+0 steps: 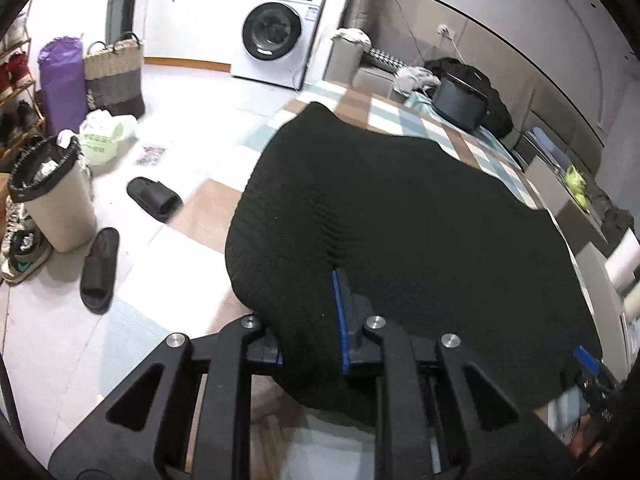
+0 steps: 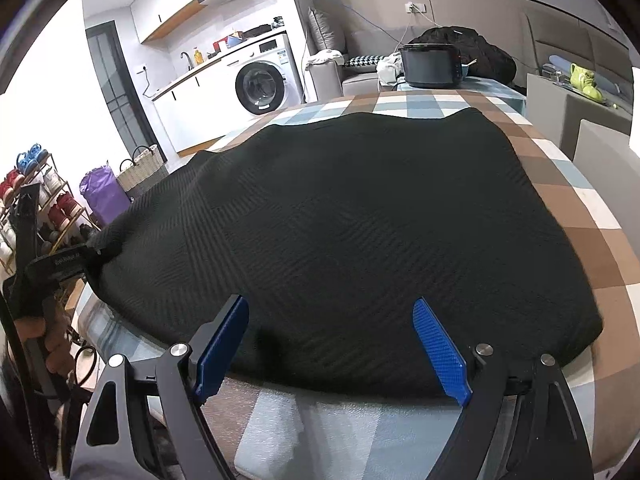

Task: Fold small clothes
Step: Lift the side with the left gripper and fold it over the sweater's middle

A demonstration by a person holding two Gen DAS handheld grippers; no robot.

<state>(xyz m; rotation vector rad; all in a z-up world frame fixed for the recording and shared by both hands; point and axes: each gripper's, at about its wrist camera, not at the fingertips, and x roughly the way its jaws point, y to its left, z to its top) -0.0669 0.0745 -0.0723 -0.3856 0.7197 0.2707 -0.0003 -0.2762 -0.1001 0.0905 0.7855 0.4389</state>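
Observation:
A black knit garment (image 2: 352, 216) lies spread over the checked tablecloth (image 2: 600, 216). In the left wrist view the garment (image 1: 400, 208) is draped over my left gripper (image 1: 316, 320), which is shut on its near left edge and lifts it a little; one blue pad (image 1: 339, 320) shows, the other is hidden by cloth. My right gripper (image 2: 332, 312) is open, its blue pads (image 2: 436, 340) spread just above the garment's near edge. The left gripper (image 2: 60, 264) also shows at the far left of the right wrist view, pinching the garment's corner.
A black cooker pot (image 2: 430, 65) and dark clothes (image 2: 472, 46) sit at the table's far end. On the floor to the left are a bin (image 1: 52, 196), slippers (image 1: 154, 198), a woven basket (image 1: 114, 74) and a shoe rack (image 2: 36, 200). A washing machine (image 1: 276, 40) stands behind.

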